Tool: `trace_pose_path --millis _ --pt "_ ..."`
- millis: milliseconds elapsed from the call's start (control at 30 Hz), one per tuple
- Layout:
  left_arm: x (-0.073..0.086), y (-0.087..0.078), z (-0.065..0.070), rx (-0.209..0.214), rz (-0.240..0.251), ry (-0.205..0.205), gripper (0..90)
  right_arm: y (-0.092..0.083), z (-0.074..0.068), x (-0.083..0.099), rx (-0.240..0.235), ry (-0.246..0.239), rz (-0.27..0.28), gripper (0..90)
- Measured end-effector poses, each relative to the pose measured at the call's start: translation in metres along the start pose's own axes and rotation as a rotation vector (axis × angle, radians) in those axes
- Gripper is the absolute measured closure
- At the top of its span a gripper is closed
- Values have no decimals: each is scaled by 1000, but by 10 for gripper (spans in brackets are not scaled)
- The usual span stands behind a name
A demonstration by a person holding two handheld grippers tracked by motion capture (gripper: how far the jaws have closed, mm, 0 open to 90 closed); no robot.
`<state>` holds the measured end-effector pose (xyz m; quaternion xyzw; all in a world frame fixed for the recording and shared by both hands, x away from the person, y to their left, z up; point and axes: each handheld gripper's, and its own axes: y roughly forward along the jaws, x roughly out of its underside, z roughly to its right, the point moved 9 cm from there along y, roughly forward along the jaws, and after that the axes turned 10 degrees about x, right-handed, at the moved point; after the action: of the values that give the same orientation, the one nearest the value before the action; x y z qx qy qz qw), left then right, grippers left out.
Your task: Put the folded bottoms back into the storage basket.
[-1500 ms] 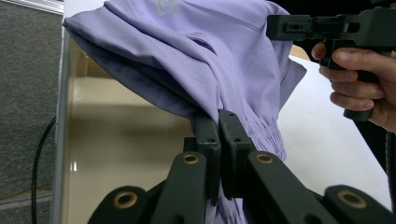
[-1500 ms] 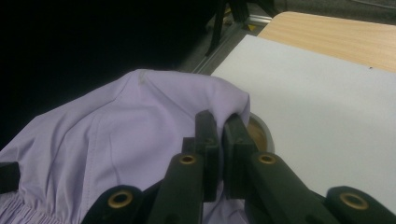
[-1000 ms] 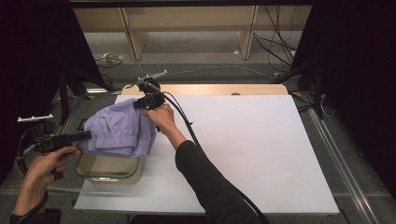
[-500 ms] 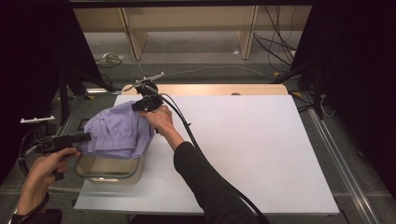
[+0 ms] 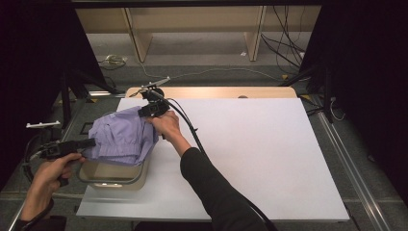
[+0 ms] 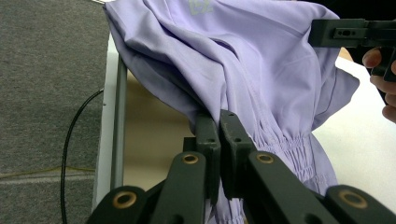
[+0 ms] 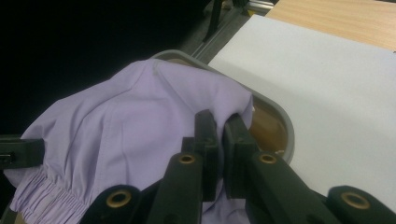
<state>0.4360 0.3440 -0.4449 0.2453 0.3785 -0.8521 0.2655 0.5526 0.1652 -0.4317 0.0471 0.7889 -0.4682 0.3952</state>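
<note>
A lavender garment [image 5: 122, 137] with an elastic cuff hangs stretched between my two grippers over a grey tray [image 5: 115, 180] at the table's left front. My left gripper [image 5: 90, 143] is shut on the cloth's left edge, and in the left gripper view its jaws [image 6: 219, 122] pinch a fold of the garment [image 6: 243, 60] near the gathered cuff. My right gripper [image 5: 146, 111] is shut on the far right edge, and in the right gripper view its jaws [image 7: 222, 123] clamp the garment [image 7: 121, 126] above the tray's rim [image 7: 286, 128].
The white table sheet [image 5: 250, 144] stretches to the right of the tray. A wooden board [image 5: 216, 92] borders the table's far edge. Cables [image 5: 288, 33] lie on the floor behind. The right gripper's black cable [image 5: 190, 130] runs along the forearm.
</note>
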Motion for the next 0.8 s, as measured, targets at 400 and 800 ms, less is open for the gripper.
trace_pose_path --millis 400,800 --pt "2 4 -3 -15 -5 -1 869 4 2 5 5 -10 -17 866" --pt "5 7 -7 -33 -18 -2 867 9 0 11 4 -11 -32 866"
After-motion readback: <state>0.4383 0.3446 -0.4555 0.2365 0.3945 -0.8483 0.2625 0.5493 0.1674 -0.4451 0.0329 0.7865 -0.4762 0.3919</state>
